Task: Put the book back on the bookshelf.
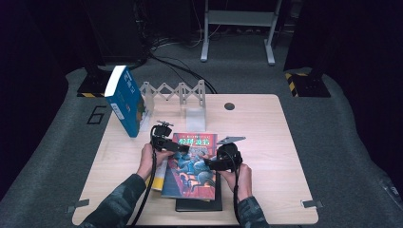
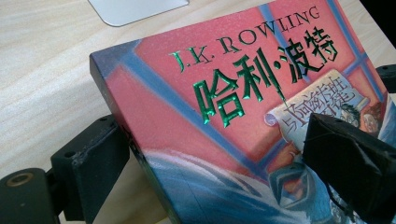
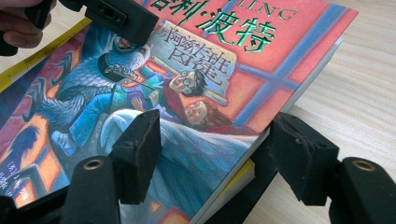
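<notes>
A red and blue illustrated book point(image 1: 192, 166) with green title letters lies on top of a stack at the table's front middle. My left gripper point(image 1: 178, 147) is at its top left corner. In the left gripper view it point(image 2: 217, 140) is shut on the book point(image 2: 224, 70), one jaw against the spine's lower edge and the other on the cover. My right gripper point(image 1: 214, 162) is at the book's right side. In the right gripper view it point(image 3: 217, 130) is shut on the book point(image 3: 261, 51), one jaw on the cover and the other under the page edge, which is raised.
Under the red book lie a yellow book point(image 1: 160, 175) and a black one point(image 1: 199, 205). A blue book point(image 1: 124, 99) leans at the back left beside a white folding rack point(image 1: 176, 91) with a white plate point(image 1: 196, 118). The table point(image 1: 266, 142) is light wood.
</notes>
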